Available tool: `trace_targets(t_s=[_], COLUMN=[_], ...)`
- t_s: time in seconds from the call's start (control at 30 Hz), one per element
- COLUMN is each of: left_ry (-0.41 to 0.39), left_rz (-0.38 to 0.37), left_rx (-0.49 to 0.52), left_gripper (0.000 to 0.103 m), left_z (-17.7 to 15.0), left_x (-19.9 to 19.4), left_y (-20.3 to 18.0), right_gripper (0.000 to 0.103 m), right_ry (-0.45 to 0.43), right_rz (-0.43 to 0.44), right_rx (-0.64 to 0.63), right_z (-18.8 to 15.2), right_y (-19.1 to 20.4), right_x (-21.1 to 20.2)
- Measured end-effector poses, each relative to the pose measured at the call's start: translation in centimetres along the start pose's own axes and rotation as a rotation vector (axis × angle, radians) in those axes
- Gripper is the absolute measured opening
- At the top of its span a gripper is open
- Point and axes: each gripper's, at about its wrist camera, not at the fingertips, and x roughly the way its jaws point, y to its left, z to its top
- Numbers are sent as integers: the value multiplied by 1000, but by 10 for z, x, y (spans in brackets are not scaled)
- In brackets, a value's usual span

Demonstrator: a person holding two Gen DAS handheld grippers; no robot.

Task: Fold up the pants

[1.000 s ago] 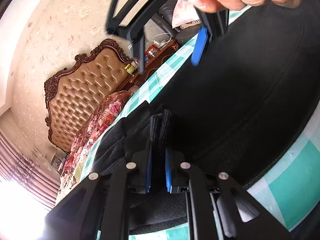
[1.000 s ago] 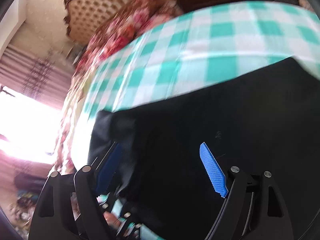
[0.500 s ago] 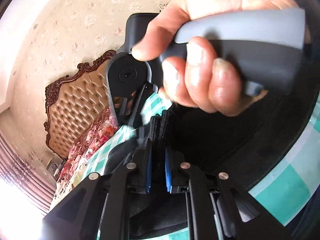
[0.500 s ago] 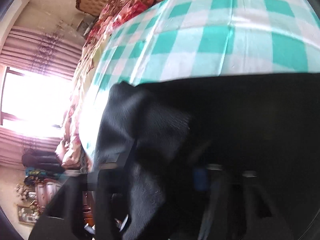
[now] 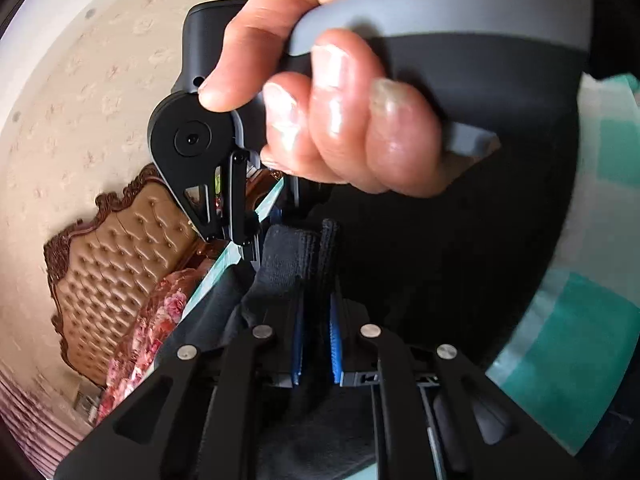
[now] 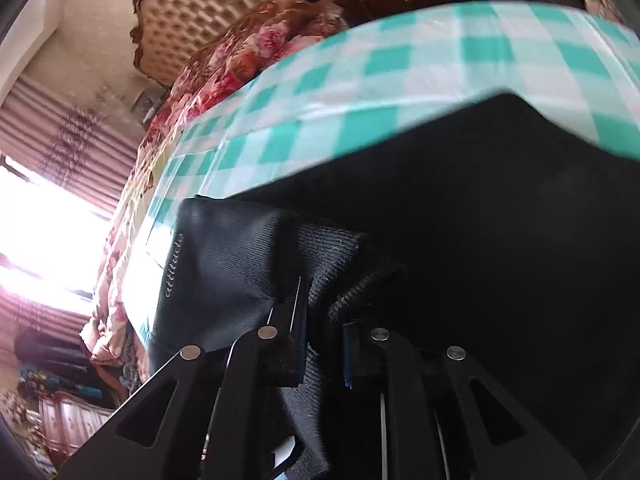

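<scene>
Now, on the left wrist view, my left gripper [image 5: 316,336] pinches the ribbed cuff of the black pants [image 5: 460,248], which lie on the green checked cloth [image 5: 576,340]. On the right, my right gripper [image 6: 324,352] is closing on another soft, limp cuff, and I judge the hems the best hold.

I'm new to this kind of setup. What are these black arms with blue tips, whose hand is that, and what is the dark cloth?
No robot here: a person holds a hand-held claw in each hand, each with a camera looking along its fingers. The left camera shows the left claw shut on a ribbed edge of the black pants, with the person's hand gripping the other claw's handle. The right camera shows the right claw closing on another bunch of the pants. They lie on a green checked cloth.
</scene>
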Motion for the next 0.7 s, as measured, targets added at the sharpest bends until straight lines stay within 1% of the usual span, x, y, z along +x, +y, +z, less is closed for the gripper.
trace_targets(t_s=[0.1, 0.17, 0.33, 0.37, 0.43, 0.47, 0.5, 0.53, 0.57, 0.6, 0.67, 0.7], left_ry=[-15, -30, -43, -39, -24, -29, -29, -30, -31, -35, -57, -82], left_rz=[-7, 6, -9, -21, -42, -37, -53, -75, -133, -144, -170, -190], left_rx=[-18, -14, 4, 0, 6, 12, -11, -41, -98, -127, -191, -279], left_gripper=[11, 11, 11, 11, 11, 11, 16, 22, 42, 55, 65, 66], left_z=[5, 10, 13, 13, 12, 12, 13, 14, 15, 15, 17, 16], left_x=[-5, -5, -5, -3, 4, 5, 5, 6, 5, 3, -5, -16], left_y=[5, 4, -9, -10, -9, -10, -8, -4, 3, 8, 21, 39], right_gripper=[13, 13, 13, 13, 14, 14, 14, 14, 14, 14, 14, 14], right_ry=[-31, -50, -50, -45, -43, -53, -59, -61, -63, -65, -75, -78], right_rz=[1, -4, -23, -30, -70, -84, -92, -102, -111, -119, -149, -155], right_rx=[-39, -52, -30, -29, -39, -54, -67, -75, -81, -88, -106, -110], right_z=[0, 0, -5, -5, -8, -10, -11, -12, -13, -14, -16, -17], right_y=[9, 12, -4, -6, -11, -11, -10, -8, -8, -8, -5, -4], right_x=[-14, -21, -25, -23, -16, -16, -16, -15, -15, -15, -15, -15])
